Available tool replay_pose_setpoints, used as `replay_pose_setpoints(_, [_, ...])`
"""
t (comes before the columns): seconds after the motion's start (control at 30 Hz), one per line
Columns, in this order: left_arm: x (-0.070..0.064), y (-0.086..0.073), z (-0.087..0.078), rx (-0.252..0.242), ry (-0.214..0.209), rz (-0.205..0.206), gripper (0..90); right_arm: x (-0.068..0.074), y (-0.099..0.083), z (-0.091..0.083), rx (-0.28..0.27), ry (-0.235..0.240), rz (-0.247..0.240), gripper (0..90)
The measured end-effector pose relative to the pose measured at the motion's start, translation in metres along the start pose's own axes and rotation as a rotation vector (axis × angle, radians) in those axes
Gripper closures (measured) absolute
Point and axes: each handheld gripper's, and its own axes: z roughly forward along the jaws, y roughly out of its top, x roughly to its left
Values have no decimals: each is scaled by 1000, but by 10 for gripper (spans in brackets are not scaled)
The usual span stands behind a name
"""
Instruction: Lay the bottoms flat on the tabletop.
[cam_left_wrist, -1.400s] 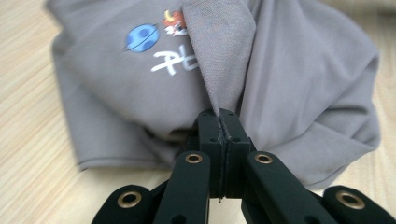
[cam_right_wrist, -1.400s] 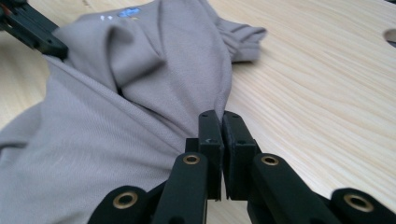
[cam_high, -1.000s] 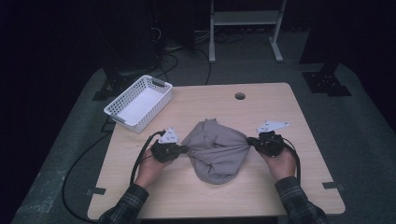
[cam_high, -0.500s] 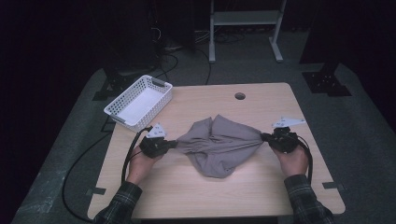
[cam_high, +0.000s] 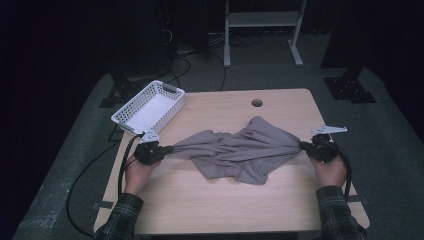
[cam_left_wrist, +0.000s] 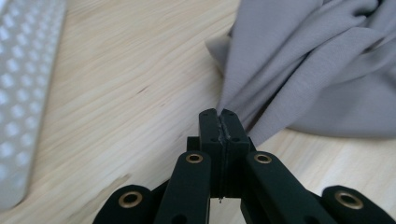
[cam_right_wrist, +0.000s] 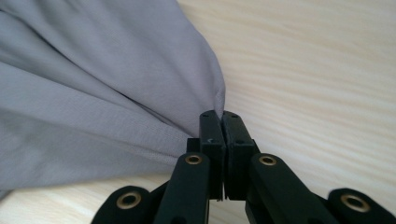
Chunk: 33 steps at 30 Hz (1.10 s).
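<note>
A grey cloth (cam_high: 240, 152) lies stretched across the middle of the wooden table (cam_high: 210, 200), creased into long folds. My left gripper (cam_high: 165, 149) is shut on its left end; in the left gripper view the cloth (cam_left_wrist: 317, 70) fans out from the closed jaws of the gripper (cam_left_wrist: 218, 113). My right gripper (cam_high: 304, 145) is shut on the right end. In the right gripper view the cloth (cam_right_wrist: 93, 93) spreads to the left from the pinch of the gripper (cam_right_wrist: 219, 114). A hand holds each gripper near the table's sides.
A white perforated basket (cam_high: 149, 107) stands at the table's far left corner, its wall also seen in the left gripper view (cam_left_wrist: 23, 93). A round cable hole (cam_high: 257, 103) sits near the far edge. Black cables (cam_high: 120, 175) trail off the left side.
Both grippers have moved apart, left one leftward and right one rightward. The cloth, bunched in a heap before, is now pulled out wide and flatter.
</note>
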Motion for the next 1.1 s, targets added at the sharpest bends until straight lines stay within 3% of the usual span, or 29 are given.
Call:
replay_pose_setpoints(0.13, [1,-3,2,9,-12,-12,900,-4,-3,5,16,-6,16,881])
replay_pose_setpoints(0.27, [-2,-3,6,17,-14,4,897,-3,-3,7,19,-1,16,839])
replay_pose_setpoints(0.37, [-3,-4,6,0,6,4,738,0,-3,7,6,-7,14,611])
replay_pose_setpoints(0.5, [-4,-1,3,-34,11,-9,567,9,4,-3,-76,3,2,480])
replay_pose_setpoints(0.6, [-9,2,5,-52,2,6,514,24,10,-8,-131,62,-35,468])
replay_pose_setpoints(0.7, [-17,6,9,-61,-22,22,478,44,16,-4,-137,135,-108,462])
replay_pose_setpoints(0.93, [-38,19,27,-64,-57,74,434,87,30,19,-111,263,-232,452])
replay_pose_setpoints(1.1, [-44,28,45,-40,-64,95,425,104,42,46,-63,309,-275,475])
